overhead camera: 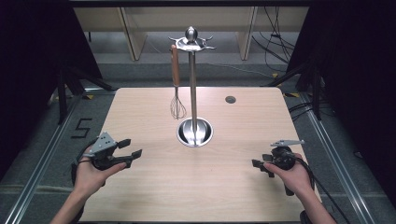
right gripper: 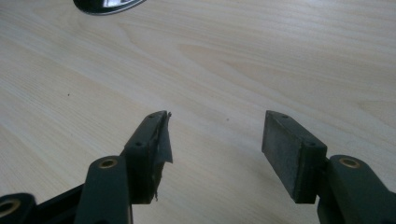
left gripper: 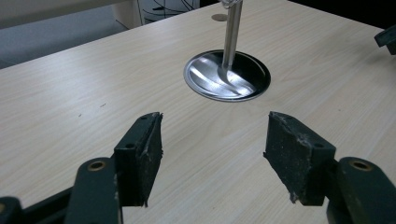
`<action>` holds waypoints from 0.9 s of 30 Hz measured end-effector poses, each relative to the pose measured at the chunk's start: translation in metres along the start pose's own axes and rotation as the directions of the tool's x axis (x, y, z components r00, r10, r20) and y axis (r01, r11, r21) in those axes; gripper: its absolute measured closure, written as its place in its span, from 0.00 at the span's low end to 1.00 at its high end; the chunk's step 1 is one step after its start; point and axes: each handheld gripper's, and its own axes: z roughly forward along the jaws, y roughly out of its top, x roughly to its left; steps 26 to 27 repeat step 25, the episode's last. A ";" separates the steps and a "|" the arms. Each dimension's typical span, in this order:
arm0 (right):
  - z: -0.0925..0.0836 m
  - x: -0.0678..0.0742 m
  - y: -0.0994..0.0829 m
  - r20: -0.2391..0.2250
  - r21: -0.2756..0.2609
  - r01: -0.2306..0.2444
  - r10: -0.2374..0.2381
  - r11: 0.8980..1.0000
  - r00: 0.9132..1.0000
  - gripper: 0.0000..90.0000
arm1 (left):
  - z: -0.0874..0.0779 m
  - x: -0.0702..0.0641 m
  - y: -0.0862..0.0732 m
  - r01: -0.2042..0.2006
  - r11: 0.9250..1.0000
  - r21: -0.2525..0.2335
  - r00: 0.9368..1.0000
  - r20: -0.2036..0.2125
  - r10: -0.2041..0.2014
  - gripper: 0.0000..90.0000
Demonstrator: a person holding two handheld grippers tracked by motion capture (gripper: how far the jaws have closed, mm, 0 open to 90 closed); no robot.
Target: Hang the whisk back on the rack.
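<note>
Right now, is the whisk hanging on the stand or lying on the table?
Hanging. The whisk hangs handle-up from the top of the metal stand, its wire head above the table.

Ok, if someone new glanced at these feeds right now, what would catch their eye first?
Probably the tall steel stand at the table's middle, with a wooden-handled whisk hanging from its top hooks. Next, the left gripper and right gripper, both open, held low near the table's front corners.

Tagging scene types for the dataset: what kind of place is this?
Probably a lab data-collection station, not a kitchen: a bare wooden table between black curtains, loose cables on the floor, and a lone utensil stand holding a whisk.
</note>
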 end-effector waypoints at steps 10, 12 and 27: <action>0.000 0.000 0.000 -0.007 0.006 0.000 0.000 1.000 1.000 0.46 | 0.010 0.004 -0.021 0.024 0.999 0.026 1.000 -0.019 -0.023 0.40; 0.001 0.000 0.000 0.021 0.001 0.004 -0.004 1.000 1.000 0.46 | 0.012 0.006 -0.026 0.009 0.999 0.043 0.999 -0.032 -0.007 0.40; 0.001 0.000 0.001 0.016 -0.001 0.028 -0.028 1.000 0.999 0.47 | 0.017 0.014 -0.039 0.031 0.997 0.064 0.999 -0.043 -0.028 0.40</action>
